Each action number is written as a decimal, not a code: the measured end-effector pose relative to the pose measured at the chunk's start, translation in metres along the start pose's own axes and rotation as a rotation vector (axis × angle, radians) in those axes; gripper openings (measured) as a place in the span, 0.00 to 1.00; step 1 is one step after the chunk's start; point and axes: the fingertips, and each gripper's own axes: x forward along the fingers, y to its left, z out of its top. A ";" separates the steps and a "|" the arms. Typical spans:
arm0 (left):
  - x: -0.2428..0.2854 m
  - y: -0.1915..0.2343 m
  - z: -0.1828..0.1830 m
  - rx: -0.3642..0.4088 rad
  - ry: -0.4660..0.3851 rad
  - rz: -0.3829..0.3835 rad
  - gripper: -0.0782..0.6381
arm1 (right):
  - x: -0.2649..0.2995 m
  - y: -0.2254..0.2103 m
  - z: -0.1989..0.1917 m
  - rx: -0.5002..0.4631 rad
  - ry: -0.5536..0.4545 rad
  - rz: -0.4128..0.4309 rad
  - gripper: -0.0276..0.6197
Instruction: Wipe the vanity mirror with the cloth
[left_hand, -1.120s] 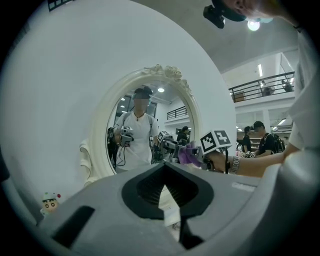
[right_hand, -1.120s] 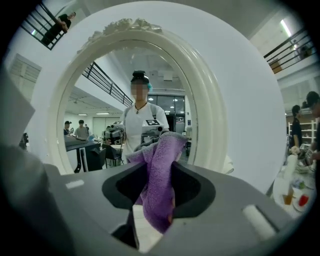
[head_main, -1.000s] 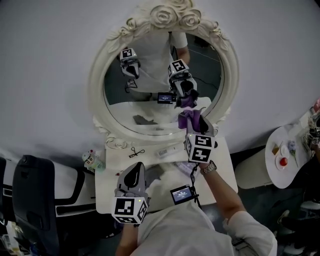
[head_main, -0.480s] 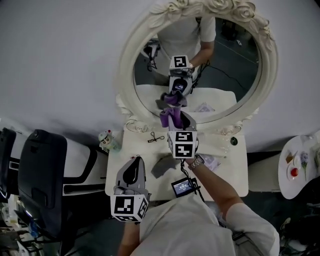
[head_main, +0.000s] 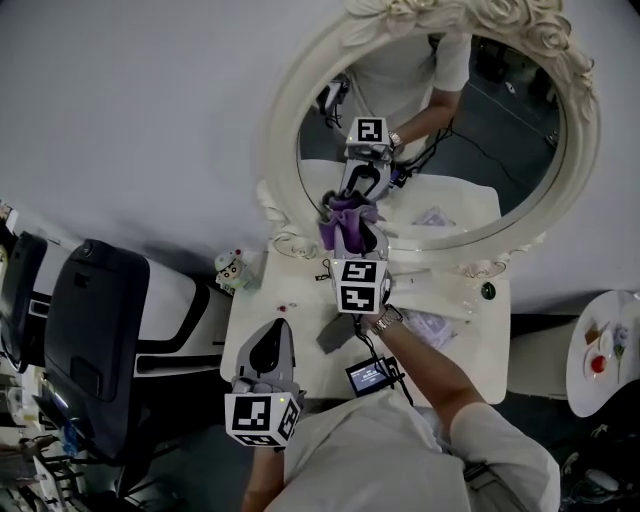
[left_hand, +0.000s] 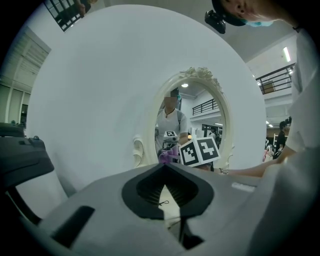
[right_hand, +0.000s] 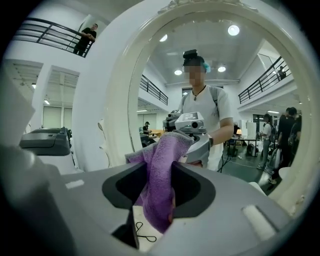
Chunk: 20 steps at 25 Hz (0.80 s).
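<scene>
The oval vanity mirror (head_main: 480, 150) in its ornate white frame (head_main: 285, 130) stands at the back of the white vanity table (head_main: 255, 320). My right gripper (head_main: 350, 235) is shut on a purple cloth (head_main: 343, 215), which meets its own reflection at the lower left of the glass. In the right gripper view the cloth (right_hand: 160, 170) hangs bunched between the jaws of the right gripper (right_hand: 160, 187), with the mirror (right_hand: 240, 100) close ahead. My left gripper (head_main: 268, 350) hovers over the table's left front, shut and empty. In the left gripper view the left gripper (left_hand: 164, 175) points toward the mirror (left_hand: 192, 120).
On the table lie a small figurine (head_main: 232, 268), a thin black loop (head_main: 325, 275), a grey object (head_main: 335, 335) and a clear bag (head_main: 435, 325). A small screen (head_main: 368, 377) hangs below the right wrist. A black chair (head_main: 100, 320) stands left, a round side table (head_main: 605, 360) right.
The right gripper has carried the cloth leftward along the bottom of the mirror glass, from the lower right to the lower left. The left gripper stays low over the table, still shut.
</scene>
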 end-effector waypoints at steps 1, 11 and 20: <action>0.003 -0.003 0.000 0.002 0.001 -0.009 0.11 | 0.000 -0.002 -0.001 -0.003 0.001 -0.001 0.29; 0.039 -0.053 -0.001 0.025 0.012 -0.153 0.11 | -0.035 -0.091 -0.018 0.029 0.028 -0.132 0.29; 0.064 -0.115 -0.002 0.048 0.022 -0.297 0.11 | -0.082 -0.197 -0.033 0.057 0.047 -0.306 0.29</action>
